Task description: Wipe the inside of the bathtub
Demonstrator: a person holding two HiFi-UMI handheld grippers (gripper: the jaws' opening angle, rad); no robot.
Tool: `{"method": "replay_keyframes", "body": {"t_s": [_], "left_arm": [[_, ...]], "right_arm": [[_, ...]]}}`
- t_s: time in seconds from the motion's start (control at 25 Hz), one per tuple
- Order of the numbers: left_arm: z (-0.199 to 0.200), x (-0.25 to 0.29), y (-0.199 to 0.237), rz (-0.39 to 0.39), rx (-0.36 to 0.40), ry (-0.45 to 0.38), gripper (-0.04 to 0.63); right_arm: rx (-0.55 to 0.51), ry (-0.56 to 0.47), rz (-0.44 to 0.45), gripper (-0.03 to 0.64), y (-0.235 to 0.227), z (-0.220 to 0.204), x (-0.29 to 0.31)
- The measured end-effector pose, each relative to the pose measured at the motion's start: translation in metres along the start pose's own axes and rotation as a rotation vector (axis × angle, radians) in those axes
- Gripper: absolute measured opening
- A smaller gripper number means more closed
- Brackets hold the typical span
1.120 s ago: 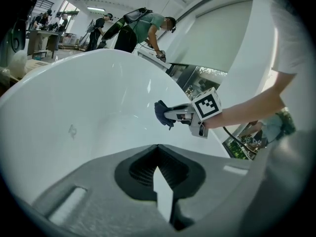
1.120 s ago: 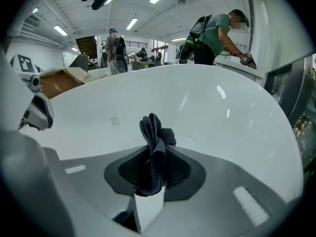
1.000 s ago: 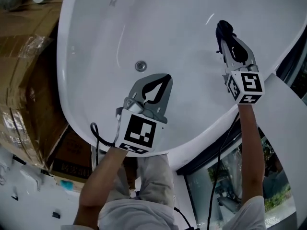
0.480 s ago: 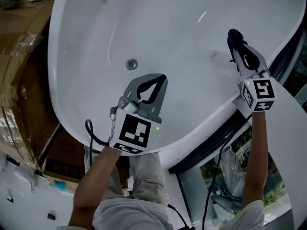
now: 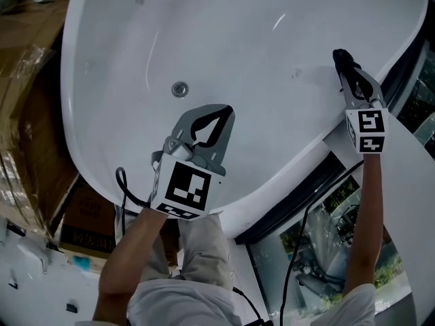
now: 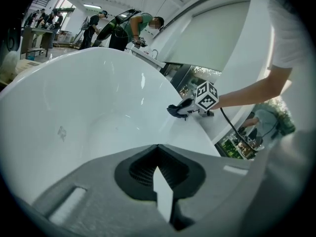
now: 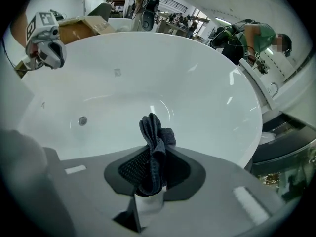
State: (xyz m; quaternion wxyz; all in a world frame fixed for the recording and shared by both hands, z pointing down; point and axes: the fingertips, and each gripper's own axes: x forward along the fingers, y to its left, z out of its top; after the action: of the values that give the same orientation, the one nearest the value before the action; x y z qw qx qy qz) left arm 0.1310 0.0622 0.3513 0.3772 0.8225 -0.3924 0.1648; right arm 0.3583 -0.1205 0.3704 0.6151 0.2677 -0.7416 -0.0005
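Right claw (image 5: pixel 342 61): clenched on a dark grey folded cloth (image 7: pixel 154 144), which is pinched between the jaws and bunches out past their tips. The cloth sits at the inner wall of the white oval bathtub (image 5: pixel 258 53), just below the right-hand rim; contact with the surface cannot be confirmed.

Left claw (image 5: pixel 223 113): jaws closed together, holding nothing. It hangs over the near inner slope, near the round metal drain (image 5: pixel 179 88) and well apart from the cloth.

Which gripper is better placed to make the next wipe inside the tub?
The right gripper: it is shut on the dark cloth, right at the bathtub's inner wall. The left gripper is shut and empty.
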Motion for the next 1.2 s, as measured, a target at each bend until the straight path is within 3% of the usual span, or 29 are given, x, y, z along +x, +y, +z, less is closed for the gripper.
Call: {"method": "replay_keyframes", "body": {"t_s": [0.32, 1.2], "left_arm": [[0.0, 0.003, -0.012, -0.018, 0.004, 0.009, -0.002], [-0.003, -0.007, -0.032, -0.046, 0.026, 0.015, -0.002]], "right_arm": [[-0.001, 0.032, -0.069, 0.083, -0.012, -0.017, -0.002], [-0.082, 0.196, 0.09, 0.075, 0.059, -0.038, -0.01]]}}
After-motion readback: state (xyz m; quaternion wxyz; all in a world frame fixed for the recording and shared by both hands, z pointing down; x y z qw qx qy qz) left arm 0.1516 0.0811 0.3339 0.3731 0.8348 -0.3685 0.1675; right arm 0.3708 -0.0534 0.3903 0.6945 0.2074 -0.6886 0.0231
